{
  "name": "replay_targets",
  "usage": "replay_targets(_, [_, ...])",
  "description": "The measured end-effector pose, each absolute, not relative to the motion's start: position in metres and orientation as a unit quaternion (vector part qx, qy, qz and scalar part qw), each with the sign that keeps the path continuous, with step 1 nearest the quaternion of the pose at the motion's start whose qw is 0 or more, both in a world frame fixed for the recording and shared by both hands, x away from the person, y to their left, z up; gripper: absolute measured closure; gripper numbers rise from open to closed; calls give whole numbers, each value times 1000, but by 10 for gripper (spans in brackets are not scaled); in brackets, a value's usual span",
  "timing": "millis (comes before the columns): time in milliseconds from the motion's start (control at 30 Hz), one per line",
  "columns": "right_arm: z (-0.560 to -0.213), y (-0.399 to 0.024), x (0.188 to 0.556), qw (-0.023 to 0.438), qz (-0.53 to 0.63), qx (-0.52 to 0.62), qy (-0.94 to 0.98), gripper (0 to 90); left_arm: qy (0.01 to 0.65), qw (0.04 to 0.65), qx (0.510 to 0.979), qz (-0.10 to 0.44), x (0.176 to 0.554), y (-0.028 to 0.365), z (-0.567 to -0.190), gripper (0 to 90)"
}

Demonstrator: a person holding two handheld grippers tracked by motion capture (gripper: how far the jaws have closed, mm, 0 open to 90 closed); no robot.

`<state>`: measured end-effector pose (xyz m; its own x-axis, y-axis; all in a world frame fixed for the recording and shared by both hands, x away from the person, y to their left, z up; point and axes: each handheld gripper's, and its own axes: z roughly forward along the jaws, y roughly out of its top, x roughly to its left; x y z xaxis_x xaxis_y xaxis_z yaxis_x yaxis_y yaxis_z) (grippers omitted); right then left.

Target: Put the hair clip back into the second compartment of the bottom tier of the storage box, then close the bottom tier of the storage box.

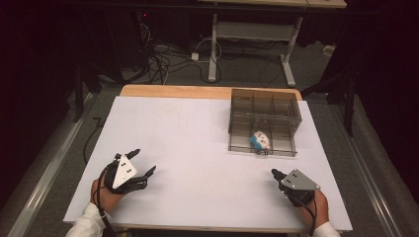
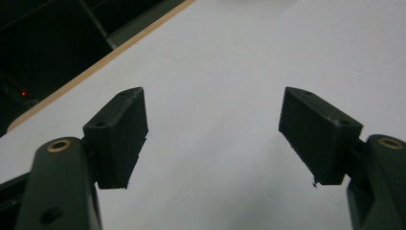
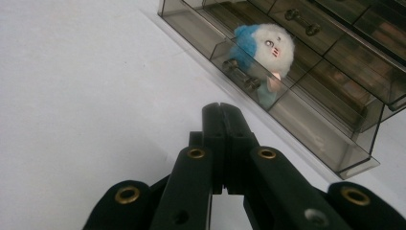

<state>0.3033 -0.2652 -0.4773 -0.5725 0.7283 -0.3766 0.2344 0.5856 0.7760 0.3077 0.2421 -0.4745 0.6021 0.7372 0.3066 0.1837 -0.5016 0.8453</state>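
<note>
room dark | floor grey carpet (image 1: 247,74) | cables (image 1: 163,59) | desk legs (image 1: 213,44)

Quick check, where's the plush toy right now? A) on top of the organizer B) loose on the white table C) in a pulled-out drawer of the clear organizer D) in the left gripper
C: the plush toy sits inside a drawer pulled out from the organizer, with the shut right gripper short of it, apart.

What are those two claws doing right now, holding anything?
Left gripper: jaws open, nothing between them.
Right gripper: jaws shut, empty, pointing toward the plush toy.
</note>
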Motion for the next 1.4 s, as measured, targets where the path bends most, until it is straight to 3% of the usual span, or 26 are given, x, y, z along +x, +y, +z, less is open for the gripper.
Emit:
replay_targets(467, [-477,-258,323,379,315,301,816,900,291,393,803,341,300,245,-481,243])
replay_targets(633, [-477,-252,340,407,274,285,823,900,292,390,801,348,300,247,-481,243])
replay_targets(933, [-485,-241,370,416,226,288,833,900,289,389,801,351,301,245,-480,243])
replay_targets(1400, [-487,-237,388,433,203,293,828,900,289,390,802,348,302,245,-481,243])
